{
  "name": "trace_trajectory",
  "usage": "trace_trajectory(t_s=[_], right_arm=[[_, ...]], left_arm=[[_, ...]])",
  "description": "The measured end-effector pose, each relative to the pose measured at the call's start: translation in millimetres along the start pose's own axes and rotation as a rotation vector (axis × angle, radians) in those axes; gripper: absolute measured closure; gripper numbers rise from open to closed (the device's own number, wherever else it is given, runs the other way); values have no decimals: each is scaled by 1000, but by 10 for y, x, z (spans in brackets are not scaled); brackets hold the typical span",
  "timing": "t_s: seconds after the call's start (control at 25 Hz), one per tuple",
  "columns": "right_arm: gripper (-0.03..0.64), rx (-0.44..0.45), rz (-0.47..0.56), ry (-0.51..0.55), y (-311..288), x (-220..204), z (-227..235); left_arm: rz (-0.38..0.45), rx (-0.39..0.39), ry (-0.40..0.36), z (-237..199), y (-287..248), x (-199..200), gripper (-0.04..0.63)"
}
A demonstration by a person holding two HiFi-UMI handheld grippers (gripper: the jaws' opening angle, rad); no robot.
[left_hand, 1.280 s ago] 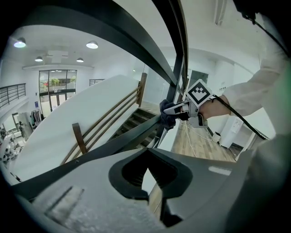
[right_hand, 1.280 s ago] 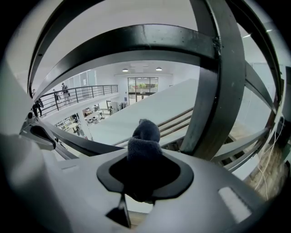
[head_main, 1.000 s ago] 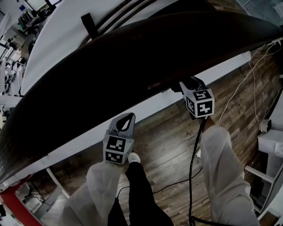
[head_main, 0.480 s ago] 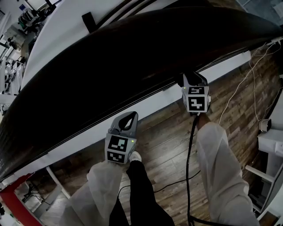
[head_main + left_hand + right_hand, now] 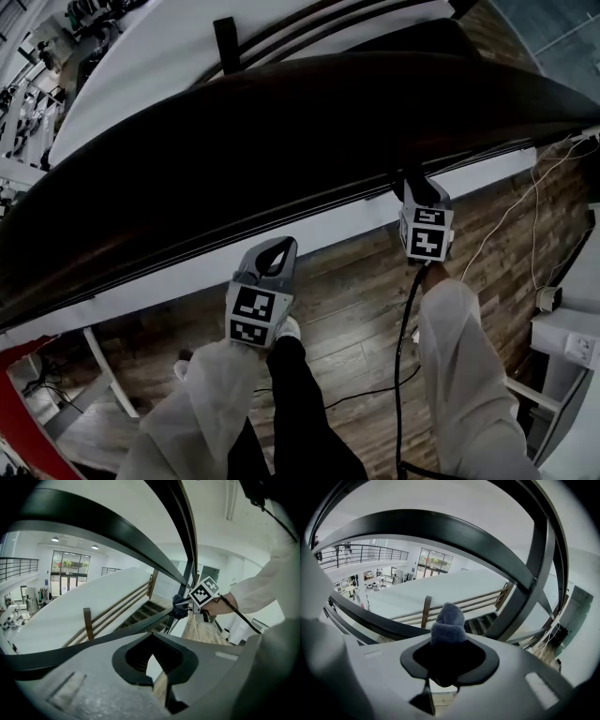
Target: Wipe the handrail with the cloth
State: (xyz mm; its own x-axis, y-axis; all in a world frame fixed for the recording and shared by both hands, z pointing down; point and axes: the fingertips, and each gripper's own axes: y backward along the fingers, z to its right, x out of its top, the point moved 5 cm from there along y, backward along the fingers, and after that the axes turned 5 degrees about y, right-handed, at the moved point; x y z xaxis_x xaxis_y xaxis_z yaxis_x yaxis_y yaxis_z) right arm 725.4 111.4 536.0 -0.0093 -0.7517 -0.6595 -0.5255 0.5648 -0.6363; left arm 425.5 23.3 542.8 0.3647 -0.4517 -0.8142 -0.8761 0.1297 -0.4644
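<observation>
Right tongs [image 5: 446, 641] pinch the cloth [image 5: 447, 618] against the handrail [image 5: 281, 141]; rubbing could tug it free. Left tongs [image 5: 152, 660] are closed and empty.

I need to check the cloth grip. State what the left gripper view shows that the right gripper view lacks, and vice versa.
Only the left gripper view: the right gripper seen from outside, holding the cloth by the handrail; the left gripper shut, empty. Only the right gripper view: the fleecy cloth close up, clamped between its jaws. Both: the dark handrail and the stairs.
</observation>
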Motion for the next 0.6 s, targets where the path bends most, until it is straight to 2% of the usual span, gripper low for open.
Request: trace_trajectory(t_s=[0.2, 0.36, 0.6], right_arm=[[514, 50, 21, 0, 335, 274, -824], [514, 84, 16, 9, 637, 259, -1477], [514, 264, 42, 72, 975, 451, -2874]], left_arm=[[3, 43, 11, -358, 611, -176, 598], [11, 65, 26, -587, 1129, -332, 598], [-8, 186, 61, -1163, 2024, -755, 598]])
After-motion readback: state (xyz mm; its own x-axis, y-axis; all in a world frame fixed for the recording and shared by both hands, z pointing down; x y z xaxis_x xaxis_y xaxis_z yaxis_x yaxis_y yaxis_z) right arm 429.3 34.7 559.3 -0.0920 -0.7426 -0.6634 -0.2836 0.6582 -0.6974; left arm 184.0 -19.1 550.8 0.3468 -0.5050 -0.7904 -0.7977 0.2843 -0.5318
